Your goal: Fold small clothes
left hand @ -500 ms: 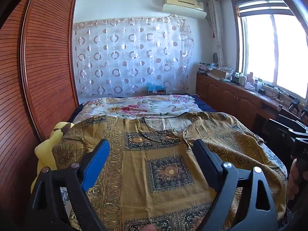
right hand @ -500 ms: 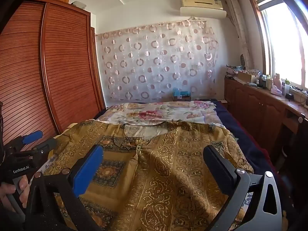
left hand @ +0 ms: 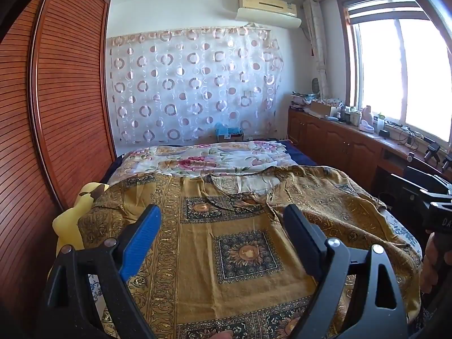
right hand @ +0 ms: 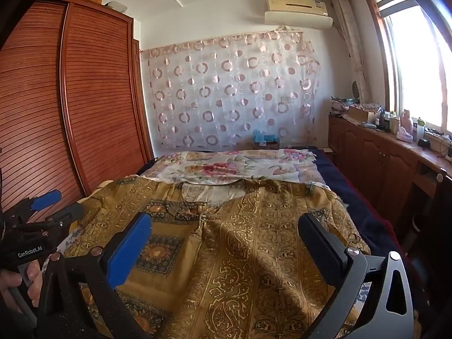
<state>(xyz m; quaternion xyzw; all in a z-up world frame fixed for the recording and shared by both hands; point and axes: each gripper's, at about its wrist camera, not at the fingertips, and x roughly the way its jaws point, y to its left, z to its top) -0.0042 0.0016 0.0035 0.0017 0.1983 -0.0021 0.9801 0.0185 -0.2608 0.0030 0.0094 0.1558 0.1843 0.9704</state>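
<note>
The mustard-gold patterned garment [left hand: 243,254] lies spread flat across the near half of the bed [right hand: 364,212], its neckline toward the top of the frame, so that it fills the lower middle of both views. Laid out like that, every edge is open to reach, which looks to me like the set-up for a first fold; none has been made yet.

Both tools hang above the cloth and tip slightly down at it. The left tool [left hand: 223,243] has its fingers spread wide with nothing between them, and so does the right tool [right hand: 226,243]. In the right wrist view the left one shows at the lower left edge, in a hand [right hand: 17,285], off the garment's side. They seem placed one to each side so each can take its own edge.

Beyond the garment, a floral quilt [left hand: 203,161] covers the far end of the bed in mid-frame. A yellow plush toy [left hand: 73,220] sits at the left edge, touching or just beside the cloth there; it could crowd a grab on that side. The slatted wardrobe [left hand: 65,99] stands close on the left, and the cluttered bench [left hand: 375,138] under the window runs along the right.
</note>
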